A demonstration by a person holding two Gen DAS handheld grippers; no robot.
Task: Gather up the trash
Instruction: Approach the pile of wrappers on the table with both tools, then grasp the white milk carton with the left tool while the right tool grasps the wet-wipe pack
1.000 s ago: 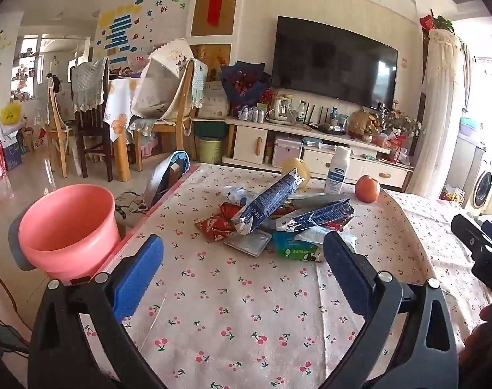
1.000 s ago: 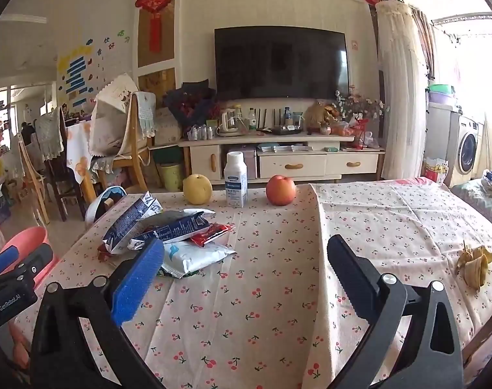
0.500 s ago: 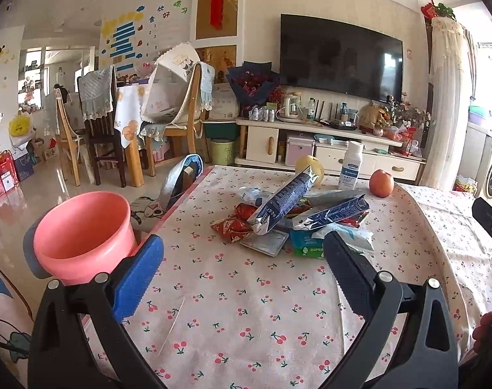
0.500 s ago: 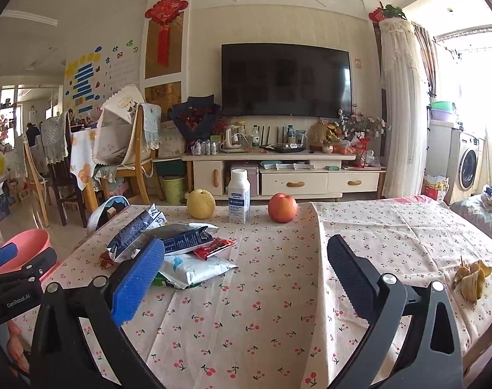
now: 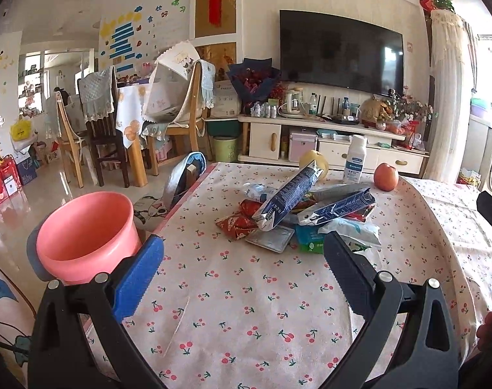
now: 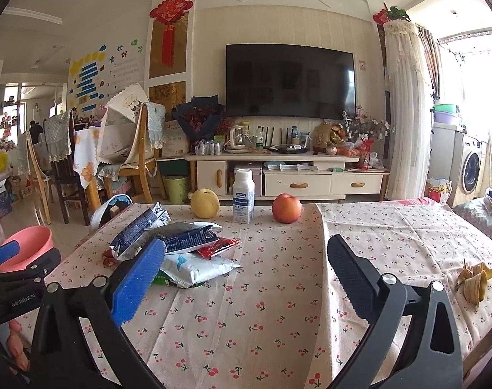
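Observation:
A pile of empty snack wrappers [image 5: 297, 214] lies on the cherry-print tablecloth [image 5: 246, 291], mid-table; it also shows in the right wrist view [image 6: 181, 243]. A banana peel [image 6: 474, 283] lies at the table's right side. A pink bin [image 5: 83, 236] stands off the table's left edge, also in the right wrist view [image 6: 25, 246]. My left gripper [image 5: 242, 265] is open and empty, short of the pile. My right gripper [image 6: 246, 269] is open and empty, right of the pile.
A yellow pear [image 6: 205, 202], a white bottle [image 6: 243, 199] and a red apple [image 6: 286, 208] stand at the table's far edge. Beyond are a TV cabinet [image 6: 278, 178], chairs [image 5: 181, 113] and a green bin [image 5: 224, 149] on the floor.
Both grippers have risen and tilted up a little, so the room sits lower in each view. Both stay open and empty. The trash has not moved.

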